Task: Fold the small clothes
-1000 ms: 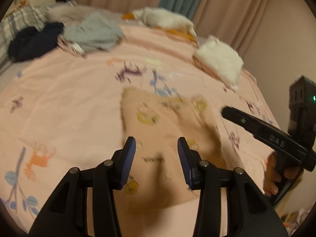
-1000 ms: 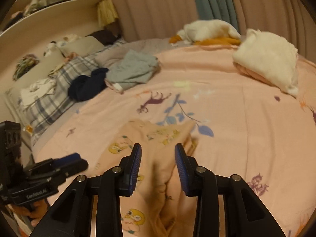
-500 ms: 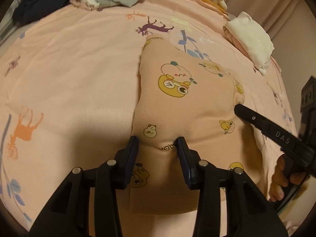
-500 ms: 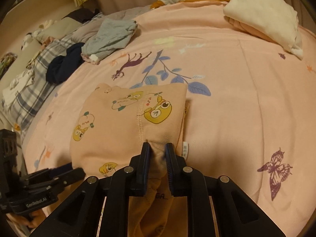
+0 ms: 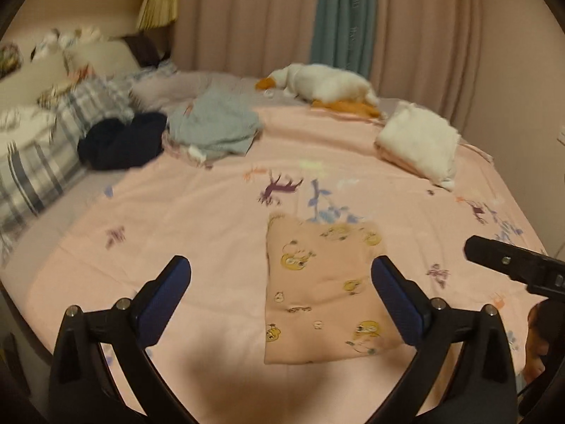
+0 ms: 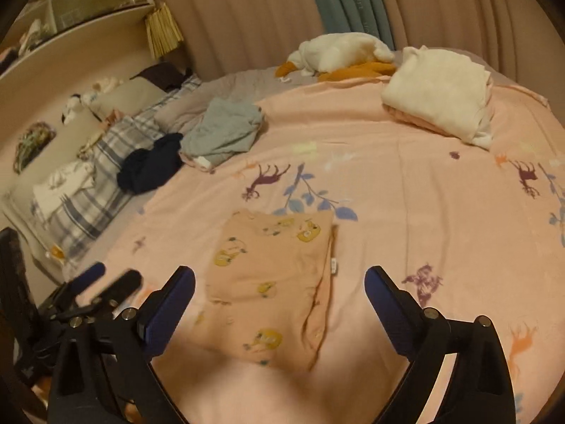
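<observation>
A small peach garment with yellow cartoon prints [image 5: 325,289] lies folded in a flat rectangle on the pink bed sheet [image 5: 197,212]; it also shows in the right wrist view [image 6: 272,282]. My left gripper [image 5: 282,282] is open and empty, raised above the bed just left of the garment. My right gripper [image 6: 279,289] is open and empty, raised above the garment's near edge. The right gripper shows at the right edge of the left wrist view [image 5: 512,265].
A crumpled grey-blue garment [image 5: 215,127], a dark navy one [image 5: 123,141], a folded white and pink stack [image 5: 420,141] and a white plush goose [image 5: 325,84] lie at the far side. Plaid pillows [image 5: 42,155] line the left. Curtains hang behind.
Both grippers let go of the peach garment, opened wide and lifted back from it. The garment now lies folded flat on the sheet.
</observation>
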The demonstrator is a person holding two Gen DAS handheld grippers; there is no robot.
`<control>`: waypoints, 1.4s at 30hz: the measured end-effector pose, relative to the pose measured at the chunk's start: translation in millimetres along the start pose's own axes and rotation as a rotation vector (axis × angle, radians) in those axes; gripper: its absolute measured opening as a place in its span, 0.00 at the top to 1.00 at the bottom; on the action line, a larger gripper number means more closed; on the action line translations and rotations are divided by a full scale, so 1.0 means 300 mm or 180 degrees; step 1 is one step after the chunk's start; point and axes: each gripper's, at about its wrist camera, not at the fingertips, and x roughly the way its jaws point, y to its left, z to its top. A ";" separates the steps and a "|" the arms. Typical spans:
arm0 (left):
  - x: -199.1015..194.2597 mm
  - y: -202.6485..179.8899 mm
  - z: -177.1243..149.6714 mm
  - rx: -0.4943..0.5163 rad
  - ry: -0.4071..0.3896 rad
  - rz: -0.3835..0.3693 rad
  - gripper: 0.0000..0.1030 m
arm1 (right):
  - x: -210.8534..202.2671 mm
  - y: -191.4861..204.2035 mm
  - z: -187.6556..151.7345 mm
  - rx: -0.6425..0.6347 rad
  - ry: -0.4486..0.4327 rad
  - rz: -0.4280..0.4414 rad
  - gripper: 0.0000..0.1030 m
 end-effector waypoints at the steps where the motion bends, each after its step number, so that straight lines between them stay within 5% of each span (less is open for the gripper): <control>1: -0.030 -0.013 0.014 0.0042 -0.0014 -0.0060 0.01 | -0.016 0.003 0.008 0.0025 0.0023 -0.0004 0.07; 8: -0.172 -0.077 0.053 0.0002 -0.0222 -0.0350 0.00 | -0.179 0.028 0.018 -0.0070 -0.0155 -0.0128 0.05; 42: -0.170 -0.138 0.031 0.0131 -0.0173 -0.0246 0.00 | -0.206 0.087 -0.031 -0.0339 -0.0141 -0.0507 0.05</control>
